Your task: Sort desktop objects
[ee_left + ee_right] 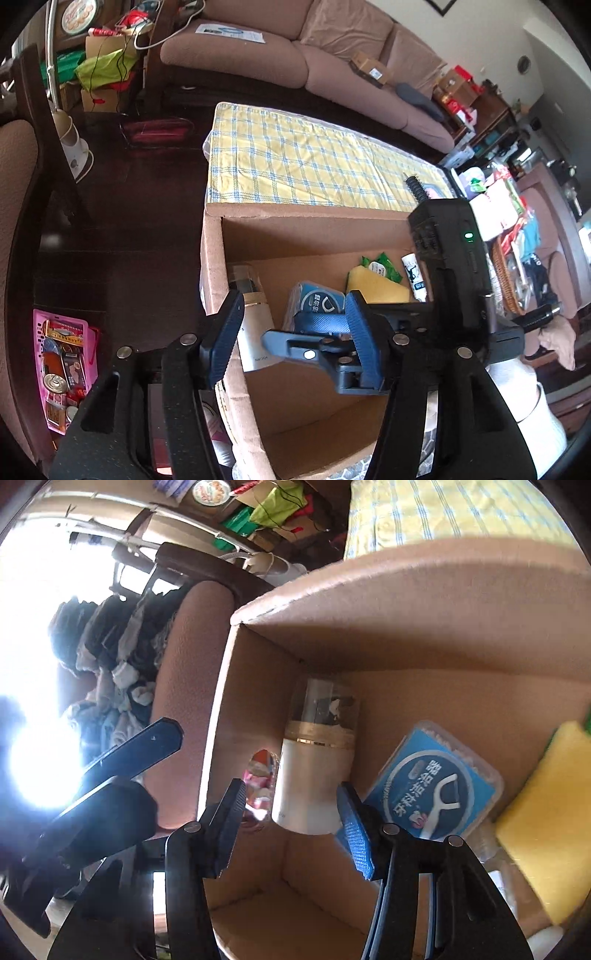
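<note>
An open cardboard box (295,212) (369,590) holds a white bottle with a clear cap (255,332) (314,775), a blue floss-pick box (317,299) (432,786), a yellow sponge (373,282) (546,830), a green packet (384,266) and a white tube (413,277). Both grippers point down into the box. My left gripper (295,328) is open over the bottle's lower end, with the right gripper's fingers crossing in front of it. My right gripper (291,812) is open too; the bottle lies just beyond its tips and the pads do not press on it. A left gripper finger (147,746) shows outside the box wall.
Behind the box lies a yellow checked cloth (295,158) with a black hairbrush (415,184) on it. A brown sofa (332,55) runs along the back. A pink basket of packets (62,365) sits on the dark floor at the left, and clothes are piled on a chair (122,657).
</note>
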`<state>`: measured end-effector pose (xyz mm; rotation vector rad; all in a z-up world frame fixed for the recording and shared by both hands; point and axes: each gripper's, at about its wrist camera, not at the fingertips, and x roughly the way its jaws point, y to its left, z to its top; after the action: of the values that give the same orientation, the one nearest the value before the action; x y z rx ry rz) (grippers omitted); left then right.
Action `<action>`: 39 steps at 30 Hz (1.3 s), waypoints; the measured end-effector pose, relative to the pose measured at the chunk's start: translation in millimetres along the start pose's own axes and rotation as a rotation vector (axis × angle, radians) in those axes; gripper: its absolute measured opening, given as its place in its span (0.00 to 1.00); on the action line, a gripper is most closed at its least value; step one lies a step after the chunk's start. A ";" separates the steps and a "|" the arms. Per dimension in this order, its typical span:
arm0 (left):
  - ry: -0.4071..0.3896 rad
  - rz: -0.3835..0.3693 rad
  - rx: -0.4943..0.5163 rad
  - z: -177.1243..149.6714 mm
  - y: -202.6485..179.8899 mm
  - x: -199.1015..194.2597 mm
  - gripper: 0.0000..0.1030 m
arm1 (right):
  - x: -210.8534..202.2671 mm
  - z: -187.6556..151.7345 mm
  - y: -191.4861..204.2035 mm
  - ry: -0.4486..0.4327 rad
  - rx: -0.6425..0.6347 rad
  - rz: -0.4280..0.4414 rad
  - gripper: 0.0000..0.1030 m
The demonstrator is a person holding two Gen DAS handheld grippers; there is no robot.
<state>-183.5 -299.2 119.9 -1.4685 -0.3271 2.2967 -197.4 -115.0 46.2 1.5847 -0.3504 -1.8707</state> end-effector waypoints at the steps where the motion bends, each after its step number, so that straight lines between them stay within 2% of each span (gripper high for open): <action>1: -0.001 -0.002 0.000 -1.7 0.2 -2.3 0.55 | -10.8 -1.8 3.6 -0.013 -0.041 -0.053 0.52; 3: -0.001 -0.002 0.000 -4.5 1.1 -5.3 0.56 | -30.2 -7.0 2.8 -0.024 -0.084 -0.113 0.57; 5: 0.003 -0.004 -0.004 -7.5 1.6 -5.9 0.56 | -37.6 -10.5 -8.1 0.011 -0.062 -0.148 0.61; 6: 0.005 -0.006 -0.008 -8.9 2.5 -5.8 0.56 | -37.5 -11.8 -15.7 0.033 -0.037 -0.143 0.61; 10: 0.008 -0.025 -0.018 -17.3 2.4 -7.3 0.56 | -23.9 -17.4 -41.2 0.095 0.082 -0.035 0.61; 11: 0.010 -0.027 -0.015 -19.3 2.2 -7.9 0.56 | -19.1 -18.7 -42.5 0.106 0.082 -0.040 0.61; 14: 0.016 -0.031 -0.008 -23.9 1.2 -10.3 0.56 | -7.4 -16.4 -42.0 0.137 0.035 -0.156 0.61; 20: 0.002 -0.049 -0.005 -26.7 -1.1 -17.8 0.56 | -2.1 6.6 -40.4 0.058 0.022 -0.112 0.64; 25: -0.011 -0.057 -0.012 -26.1 1.7 -22.6 0.57 | -2.0 12.2 -23.6 0.032 -0.077 -0.240 0.66; 27: -0.014 -0.058 -0.011 -26.8 2.9 -23.6 0.58 | -8.5 7.2 -15.0 0.030 -0.140 -0.258 0.67; 30: -0.010 -0.056 -0.012 -27.7 3.5 -21.5 0.59 | -21.8 -9.8 -5.7 0.049 -0.243 -0.285 0.76; 32: -0.011 -0.057 -0.016 -27.8 3.4 -20.5 0.59 | -22.2 -22.0 -3.2 0.087 -0.286 -0.292 0.77; 34: -0.014 -0.056 -0.019 -28.4 1.9 -19.8 0.59 | -7.0 -25.9 4.3 0.138 -0.307 -0.310 0.77; 37: -0.016 -0.056 -0.021 -32.1 -0.6 -20.6 0.59 | 14.0 -25.4 11.7 0.166 -0.323 -0.378 0.77; 38: -0.015 -0.058 -0.023 -33.5 -0.8 -21.3 0.59 | 19.8 -23.8 11.9 0.174 -0.308 -0.374 0.77; 39: -0.015 -0.058 -0.024 -34.8 -0.9 -22.0 0.59 | 23.4 -23.2 9.8 0.183 -0.288 -0.364 0.82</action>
<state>-143.6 -308.7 123.5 -1.4353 -0.3969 2.2665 -173.7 -132.3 28.4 1.6796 0.2957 -1.9115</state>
